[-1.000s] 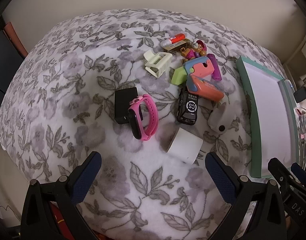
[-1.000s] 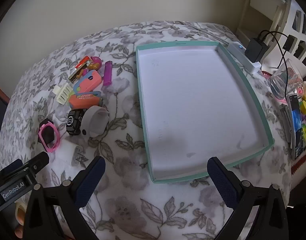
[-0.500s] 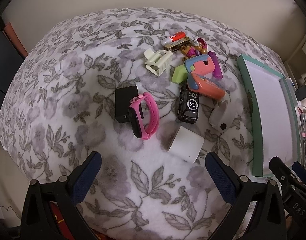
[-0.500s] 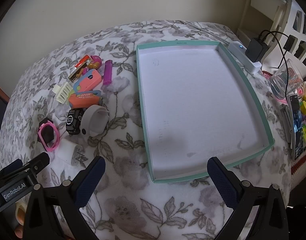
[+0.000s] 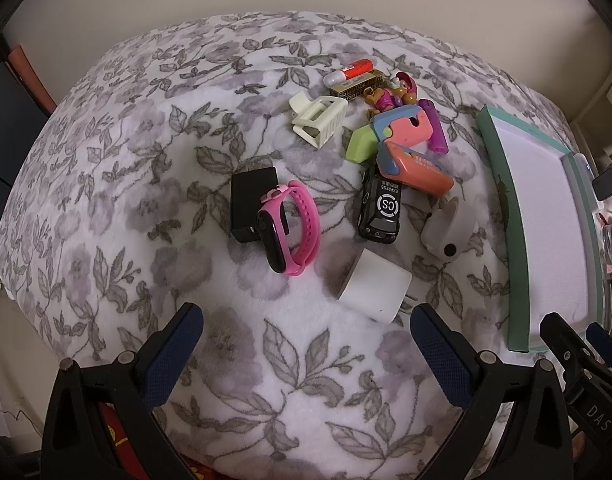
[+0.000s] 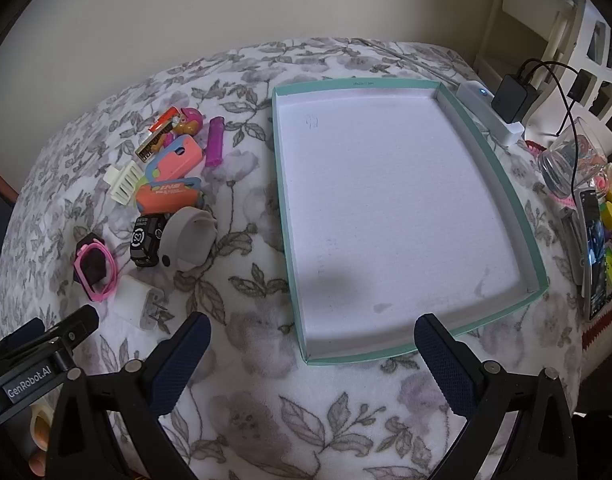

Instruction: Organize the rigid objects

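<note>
Hovering with fingers spread wide and holding nothing, the left gripper [image 5: 306, 344] faces the white charger [image 5: 376, 290], which lies left of the teal tray [image 6: 290, 216], beside the pink smartwatch [image 5: 292, 228] and black toy car [image 5: 382, 210]. Likewise wide apart, the right gripper [image 6: 312, 350] hangs unladen before that tray's near rim.

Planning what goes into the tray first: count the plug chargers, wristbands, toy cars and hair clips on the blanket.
Chargers: 2 (white charger, black charger)
Wristbands: 2 (pink wristband, grey wristband)
Toy car: 1
Hair clip: 1
Total: 6
</note>
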Available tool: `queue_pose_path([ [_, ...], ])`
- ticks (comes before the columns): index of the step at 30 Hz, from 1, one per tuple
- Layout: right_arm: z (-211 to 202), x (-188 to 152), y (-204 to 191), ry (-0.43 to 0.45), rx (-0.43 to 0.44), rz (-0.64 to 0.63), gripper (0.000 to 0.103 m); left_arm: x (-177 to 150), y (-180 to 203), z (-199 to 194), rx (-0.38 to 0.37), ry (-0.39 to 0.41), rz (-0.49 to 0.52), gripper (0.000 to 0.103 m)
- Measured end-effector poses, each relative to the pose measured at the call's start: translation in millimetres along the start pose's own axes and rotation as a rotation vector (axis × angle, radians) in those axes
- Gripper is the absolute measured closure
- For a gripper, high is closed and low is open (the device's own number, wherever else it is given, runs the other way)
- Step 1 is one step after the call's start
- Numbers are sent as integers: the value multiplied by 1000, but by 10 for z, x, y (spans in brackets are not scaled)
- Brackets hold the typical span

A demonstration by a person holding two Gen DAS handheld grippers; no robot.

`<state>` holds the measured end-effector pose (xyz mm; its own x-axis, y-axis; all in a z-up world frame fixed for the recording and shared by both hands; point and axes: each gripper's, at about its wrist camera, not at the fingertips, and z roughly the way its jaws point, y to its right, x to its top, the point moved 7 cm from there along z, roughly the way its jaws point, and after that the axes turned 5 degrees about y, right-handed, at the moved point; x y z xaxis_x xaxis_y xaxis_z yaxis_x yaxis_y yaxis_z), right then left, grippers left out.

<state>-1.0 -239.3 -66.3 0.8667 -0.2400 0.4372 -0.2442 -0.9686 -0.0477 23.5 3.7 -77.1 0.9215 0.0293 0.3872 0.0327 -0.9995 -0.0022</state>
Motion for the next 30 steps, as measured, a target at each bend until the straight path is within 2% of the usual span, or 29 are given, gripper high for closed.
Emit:
queue_pose_path([
  [30,35,-19,-9,-16,-9,-8,0,-32,16,9,3,-5,0,0],
])
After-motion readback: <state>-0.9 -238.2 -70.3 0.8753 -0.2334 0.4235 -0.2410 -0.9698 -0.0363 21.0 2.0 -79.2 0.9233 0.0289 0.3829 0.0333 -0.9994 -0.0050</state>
